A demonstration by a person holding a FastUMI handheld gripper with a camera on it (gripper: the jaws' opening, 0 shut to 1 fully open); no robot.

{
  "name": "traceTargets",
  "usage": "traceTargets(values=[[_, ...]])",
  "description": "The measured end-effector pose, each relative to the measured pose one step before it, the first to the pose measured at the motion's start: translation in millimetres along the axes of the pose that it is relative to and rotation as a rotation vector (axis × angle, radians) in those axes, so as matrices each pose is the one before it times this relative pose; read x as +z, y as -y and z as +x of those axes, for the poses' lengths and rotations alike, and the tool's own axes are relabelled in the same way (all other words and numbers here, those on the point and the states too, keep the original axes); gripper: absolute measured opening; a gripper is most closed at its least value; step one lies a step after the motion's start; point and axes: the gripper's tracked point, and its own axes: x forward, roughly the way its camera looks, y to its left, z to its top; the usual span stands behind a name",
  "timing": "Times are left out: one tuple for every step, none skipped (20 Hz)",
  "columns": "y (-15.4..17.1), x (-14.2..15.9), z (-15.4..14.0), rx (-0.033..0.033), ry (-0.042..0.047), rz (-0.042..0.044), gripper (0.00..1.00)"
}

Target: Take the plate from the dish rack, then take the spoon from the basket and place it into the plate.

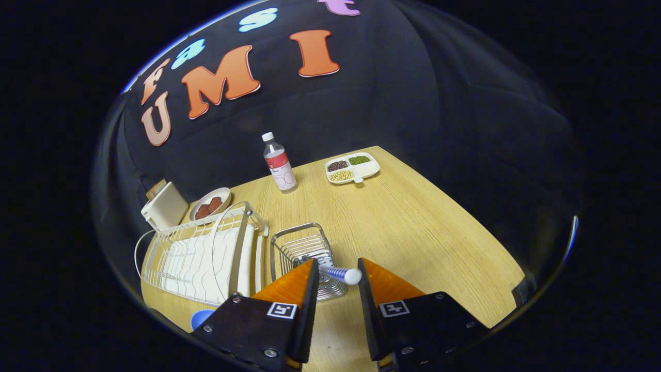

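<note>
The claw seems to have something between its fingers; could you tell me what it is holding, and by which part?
The spoon's handle end lies between the open claw's fingers, above the basket; no grip is visible, so nothing is held yet.

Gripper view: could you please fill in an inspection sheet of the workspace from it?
Surface: wooden table.
Job's things: spoon handle lies between the fingers, its far end in the basket; rack beside the basket; blue round edge by the rack, possibly the plate.
Clutter: bottle, bean tray, dish of brown pieces, white box.
Grippers: tongs open, a finger on either side of the spoon handle, not gripping.
Cables: white cable loops beside the rack.
Surroundings: black cloth wall.
</note>
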Motion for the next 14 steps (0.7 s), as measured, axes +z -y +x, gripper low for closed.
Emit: traceTargets(values=[[-1.37,4.29,0.11,0.00691,0.01295,0.01309,0.43],[0.33,3.09,0.82,0.00621,0.00889,0.00613,0.42],[-2.31,1.07,2.02,0.00833,-0.00118,0.00241,0.35],[-3.18,-1.55,0.65,0.00796,-0.00395,-0.00096,0.32],[-1.51,-3.03,1.96,0.00203,-0.00680,-0.00786,0.28],[-0.64,-2.96,1.19,-0.00161,-0.00541,-0.00964,0.26],[0.46,0.70,2.03,-0.00566,0.00721,-0.00193,0.24],[-0.08,1.70,1.52,-0.00462,0.00632,0.00838,0.24],[-0.71,-0.43,-0.15,-0.00019,0.00399,0.01586,0.25],[0.01,-1.40,-0.49,0.00076,0.00396,0.01847,0.25],[0.14,-0.19,0.75,0.00004,0.00117,0.01221,0.25],[0.48,0.08,-0.33,-0.00068,0.00472,0.00819,0.25],[0.69,1.40,0.30,-0.00676,0.00449,0.00090,0.25],[-3.07,6.38,-1.24,0.00560,0.01719,0.01097,0.23]])
